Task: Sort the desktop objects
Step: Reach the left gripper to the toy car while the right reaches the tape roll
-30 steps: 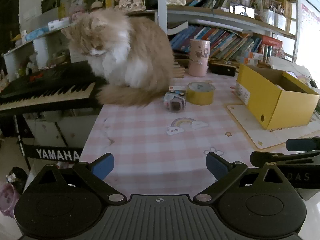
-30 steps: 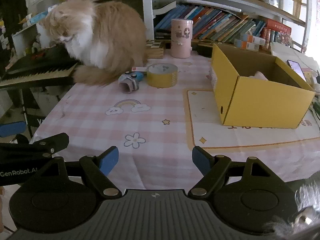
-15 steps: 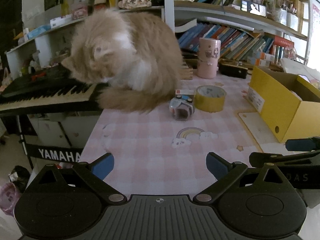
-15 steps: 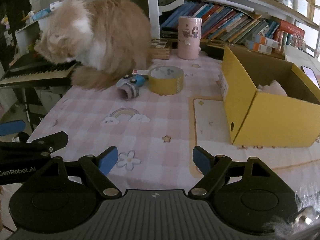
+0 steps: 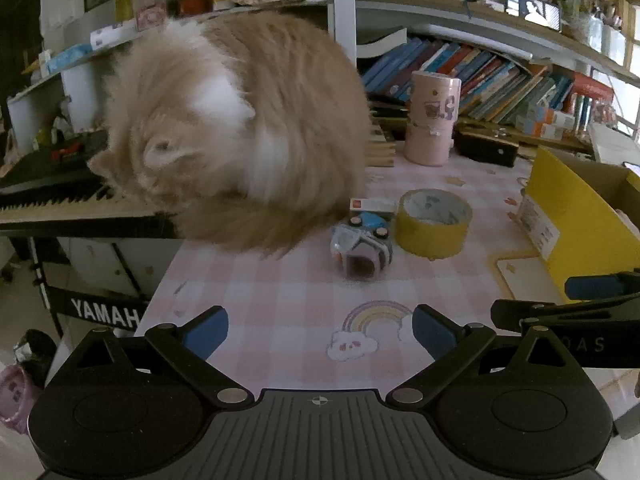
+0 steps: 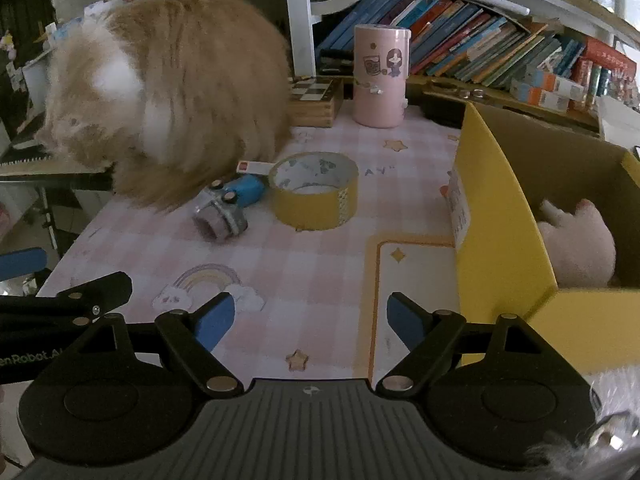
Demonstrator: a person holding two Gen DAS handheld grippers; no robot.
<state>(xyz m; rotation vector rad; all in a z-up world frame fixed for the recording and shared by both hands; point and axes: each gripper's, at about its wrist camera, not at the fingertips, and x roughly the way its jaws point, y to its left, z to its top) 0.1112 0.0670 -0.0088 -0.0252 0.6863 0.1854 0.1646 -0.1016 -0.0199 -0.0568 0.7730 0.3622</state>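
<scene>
A fluffy cat (image 6: 172, 92) sits at the left edge of a pink checked table (image 6: 320, 280), its tail beside a small toy car (image 6: 228, 208) and a roll of yellow tape (image 6: 314, 190), with a yellow box (image 6: 500, 232) at the right. The left gripper (image 5: 320, 330) and right gripper (image 6: 310, 316) hover with jaws wide apart and empty. The tape looks light and stiff, best pinched across its wall.
</scene>
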